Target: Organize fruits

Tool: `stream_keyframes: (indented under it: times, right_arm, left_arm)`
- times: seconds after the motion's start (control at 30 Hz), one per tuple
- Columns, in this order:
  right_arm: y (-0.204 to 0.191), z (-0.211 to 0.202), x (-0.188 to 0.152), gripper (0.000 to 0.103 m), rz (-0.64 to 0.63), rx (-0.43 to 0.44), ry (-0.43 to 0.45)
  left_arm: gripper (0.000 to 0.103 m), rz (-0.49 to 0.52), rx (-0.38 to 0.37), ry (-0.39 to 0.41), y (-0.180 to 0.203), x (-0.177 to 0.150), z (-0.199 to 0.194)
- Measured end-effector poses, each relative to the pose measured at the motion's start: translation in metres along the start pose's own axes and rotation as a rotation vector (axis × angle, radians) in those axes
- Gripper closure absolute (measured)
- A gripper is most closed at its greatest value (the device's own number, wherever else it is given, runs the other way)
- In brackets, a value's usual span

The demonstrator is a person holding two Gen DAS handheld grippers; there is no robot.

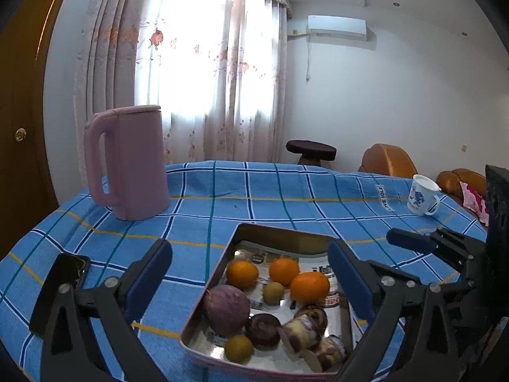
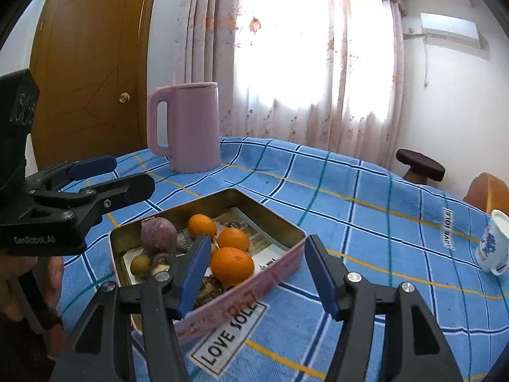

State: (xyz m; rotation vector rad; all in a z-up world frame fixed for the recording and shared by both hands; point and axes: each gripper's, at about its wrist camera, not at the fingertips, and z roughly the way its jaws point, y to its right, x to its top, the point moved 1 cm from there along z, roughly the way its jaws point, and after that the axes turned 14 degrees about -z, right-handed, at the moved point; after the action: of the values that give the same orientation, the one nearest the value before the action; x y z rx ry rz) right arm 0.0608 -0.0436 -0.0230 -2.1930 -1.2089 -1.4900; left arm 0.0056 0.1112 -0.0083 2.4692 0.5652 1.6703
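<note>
A pink metal tin (image 1: 219,270) (image 2: 280,265) sits on the blue checked tablecloth. It holds three oranges (image 1: 309,287) (image 2: 232,265), a purple round fruit (image 1: 226,309) (image 2: 158,235), two small yellow-green fruits (image 1: 238,349) (image 2: 140,265) and several brown-and-white swirled pieces (image 1: 303,326). My left gripper (image 1: 251,283) is open, its jaws wide on either side of the tin's near left part. My right gripper (image 2: 257,273) is open, empty, jaws astride the tin's near right wall. Each gripper also shows in the other's view, the right (image 1: 423,248) and the left (image 2: 108,181).
A pink kettle (image 1: 127,162) (image 2: 187,127) stands at the back left of the table. A white mug with a blue print (image 1: 421,194) (image 2: 493,245) stands at the right. A dark phone (image 1: 60,293) lies at the left edge. Stool, chairs and door lie beyond.
</note>
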Motion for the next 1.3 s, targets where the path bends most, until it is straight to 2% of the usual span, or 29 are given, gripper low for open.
stream_keyframes:
  times: [0.3,1.3]
  right_arm:
    - [0.008,-0.02,-0.007,0.038,0.025,-0.047,0.018]
    - [0.012,-0.033,-0.015,0.037,0.042,-0.062,0.035]
  left_arm:
    - [0.001,0.019,-0.013,0.002,0.011,-0.011,-0.008]
    - [0.0,0.041,-0.001,-0.014,0.023,-0.021,-0.008]
